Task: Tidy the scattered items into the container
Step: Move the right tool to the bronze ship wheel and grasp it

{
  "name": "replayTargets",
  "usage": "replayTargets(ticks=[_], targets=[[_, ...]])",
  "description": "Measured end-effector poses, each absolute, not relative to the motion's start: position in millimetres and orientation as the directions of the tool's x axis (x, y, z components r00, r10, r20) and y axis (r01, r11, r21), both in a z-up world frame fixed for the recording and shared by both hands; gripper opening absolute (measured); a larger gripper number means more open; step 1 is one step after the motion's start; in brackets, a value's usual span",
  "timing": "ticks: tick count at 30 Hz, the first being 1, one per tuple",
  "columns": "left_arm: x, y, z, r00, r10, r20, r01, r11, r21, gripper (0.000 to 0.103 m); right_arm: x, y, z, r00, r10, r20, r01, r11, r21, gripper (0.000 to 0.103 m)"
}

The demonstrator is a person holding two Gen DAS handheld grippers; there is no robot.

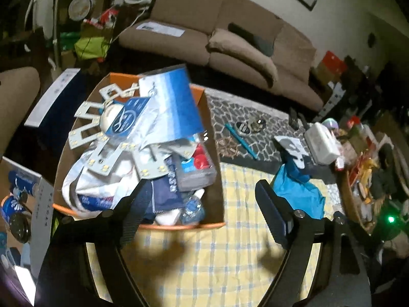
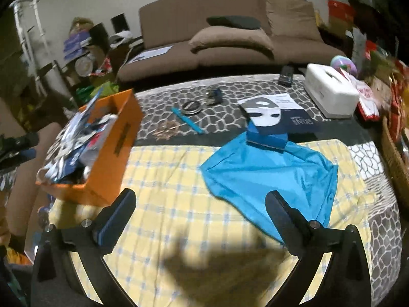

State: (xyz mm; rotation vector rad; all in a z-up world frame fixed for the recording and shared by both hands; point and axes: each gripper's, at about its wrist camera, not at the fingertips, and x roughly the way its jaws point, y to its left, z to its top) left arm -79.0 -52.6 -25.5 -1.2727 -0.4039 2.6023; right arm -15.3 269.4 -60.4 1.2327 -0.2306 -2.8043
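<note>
An orange box (image 1: pixel 217 184) (image 2: pixel 120 138) stands on the yellow checked cloth (image 2: pixel 179 194), heaped with packets, white LED panels and a white bag. My left gripper (image 1: pixel 202 192) is open and empty, just in front of the box's near right corner. My right gripper (image 2: pixel 199 202) is open and empty, above the cloth, its right finger beside a bright blue cloth (image 2: pixel 271 176) (image 1: pixel 299 194). A small blue box (image 2: pixel 265 138) with a face mask packet (image 2: pixel 268 112) lies on the blue cloth's far edge. A teal pen (image 2: pixel 188 121), a round tin (image 2: pixel 191 107) and a pile of small sticks (image 2: pixel 166 129) lie farther back.
A white tissue box (image 2: pixel 332 92) and a remote (image 2: pixel 285 75) sit at the back right. A wicker basket (image 2: pixel 396 153) with snacks stands at the right edge. A brown sofa (image 2: pixel 230 38) is behind the table. Boxes and cans (image 1: pixel 18 204) lie left of the table.
</note>
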Motion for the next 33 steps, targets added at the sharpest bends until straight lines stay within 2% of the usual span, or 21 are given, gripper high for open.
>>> replayTargets(ticks=[3, 8, 11, 14, 16, 18, 21, 24, 30, 31, 33], targets=[[-80, -49, -25, -0.615, 0.269, -0.741, -0.063, -0.954, -0.294, 0.081, -17, 270, -62, -0.671, -0.143, -0.727, 0.013, -0.983, 0.181, 0.102], [-81, -53, -14, -0.634, 0.298, -0.714, -0.077, -0.942, -0.326, 0.08, -17, 230, -59, -0.655, -0.228, -0.721, 0.153, -0.974, 0.169, 0.102], [-84, -57, -12, -0.657, 0.253, -0.71, -0.048, -0.954, -0.296, 0.08, -44, 200, -68, -0.623, -0.213, -0.752, 0.213, -0.972, 0.098, 0.102], [-92, -64, -14, -0.647, 0.256, -0.718, -0.025, -0.948, -0.316, 0.08, -95, 177, -77, -0.603, -0.226, -0.765, 0.273, -0.96, 0.069, 0.102], [-94, -68, -15, -0.645, 0.261, -0.718, -0.021, -0.945, -0.326, 0.08, -136, 167, -89, -0.572, -0.22, -0.79, 0.271, -0.96, 0.071, 0.102], [-95, -73, -15, -0.641, 0.261, -0.722, -0.021, -0.946, -0.324, 0.08, -181, 157, -109, -0.518, -0.138, -0.844, 0.226, -0.974, 0.021, 0.102], [-97, -83, -13, -0.645, 0.253, -0.721, -0.008, -0.946, -0.325, 0.08, -225, 144, -131, -0.487, -0.145, -0.861, 0.221, -0.974, 0.039, 0.102], [-100, -94, -9, -0.657, 0.232, -0.717, 0.003, -0.95, -0.311, 0.08, -255, 131, -157, -0.46, -0.098, -0.883, 0.208, -0.978, 0.0, 0.102], [-109, -118, -11, -0.657, 0.27, -0.704, 0.039, -0.92, -0.39, 0.08, -271, 133, -191, -0.46, -0.062, -0.886, 0.173, -0.985, -0.021, 0.103], [-111, -118, -12, -0.653, 0.279, -0.705, 0.037, -0.917, -0.397, 0.08, -271, 134, -192, -0.466, -0.066, -0.882, 0.175, -0.984, -0.019, 0.102], [-111, -116, -13, -0.651, 0.284, -0.704, 0.03, -0.917, -0.398, 0.079, -265, 139, -186, -0.501, -0.086, -0.861, 0.178, -0.984, -0.006, 0.087]])
